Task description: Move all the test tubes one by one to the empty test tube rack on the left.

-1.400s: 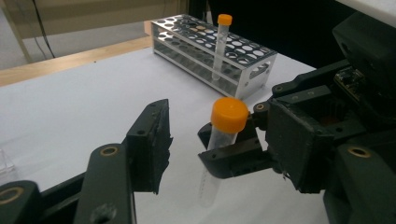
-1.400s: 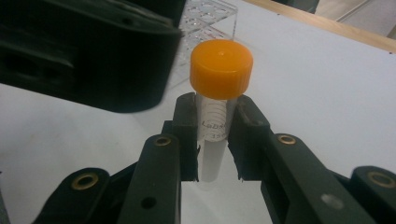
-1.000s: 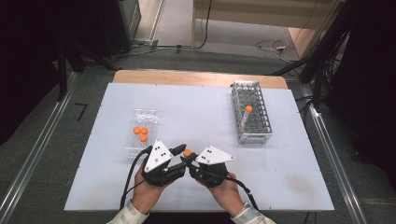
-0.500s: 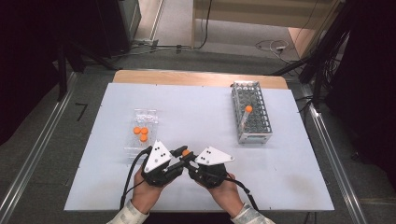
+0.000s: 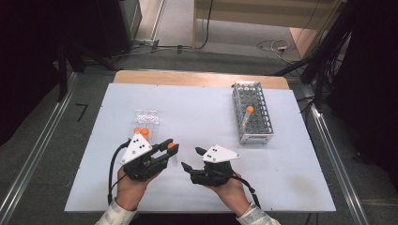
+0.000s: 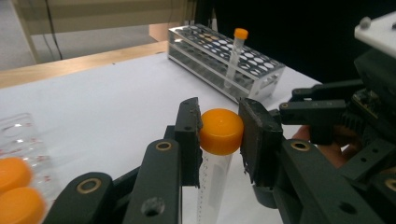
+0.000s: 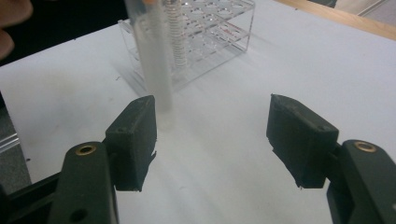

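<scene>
Left gripper [image 6: 219, 135] fingers clamp the orange-capped tube [image 6: 220, 133] at 7 o'clock on the bench [image 5: 197, 108]. Right gripper [image 7: 210, 140] fingers have just been opening, nothing between. One tube stands in metal rack [image 5: 253, 112] at 2 o'clock; others wait in clear rack [image 5: 146, 116].

Even overhead light falls on the white table [image 5: 197, 117], which reads bright against dark, underexposed surroundings in the high view. Both gripper views are soft and slightly grainy; the clear tube [image 7: 156, 70] looks blurred, and shadows on the table stay faint.
</scene>
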### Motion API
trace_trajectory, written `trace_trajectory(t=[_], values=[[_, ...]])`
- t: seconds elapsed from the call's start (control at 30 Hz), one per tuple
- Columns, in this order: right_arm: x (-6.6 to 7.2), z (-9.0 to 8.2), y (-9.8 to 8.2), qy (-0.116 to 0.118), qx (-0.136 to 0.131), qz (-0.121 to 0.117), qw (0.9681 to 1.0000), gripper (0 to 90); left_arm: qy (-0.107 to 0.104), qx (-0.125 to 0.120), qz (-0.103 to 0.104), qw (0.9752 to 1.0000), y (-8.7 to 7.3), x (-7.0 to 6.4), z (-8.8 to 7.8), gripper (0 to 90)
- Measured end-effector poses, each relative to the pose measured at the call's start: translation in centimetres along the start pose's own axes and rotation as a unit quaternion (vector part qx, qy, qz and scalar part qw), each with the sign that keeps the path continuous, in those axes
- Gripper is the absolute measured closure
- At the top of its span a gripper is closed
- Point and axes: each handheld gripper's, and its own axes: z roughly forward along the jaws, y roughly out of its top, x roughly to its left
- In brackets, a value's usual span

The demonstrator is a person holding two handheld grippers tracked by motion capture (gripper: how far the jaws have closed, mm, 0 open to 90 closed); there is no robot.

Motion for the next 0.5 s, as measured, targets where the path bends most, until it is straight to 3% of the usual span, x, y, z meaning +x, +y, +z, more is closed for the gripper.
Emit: trace_trajectory(t=[0.4, 0.5], values=[[-0.8, -0.1, -0.2, -0.009, 0.003, 0.006, 0.9999, 30.7, 0.050, -0.026, -0.028, 0.9980, 1.3, 3.2, -3.3, 69.8], [-0.9, -0.1, -0.3, -0.011, 0.005, 0.006, 0.9999, 30.7, 0.062, -0.026, -0.023, 0.9975, 1.6, 3.7, -3.9, 69.8]])
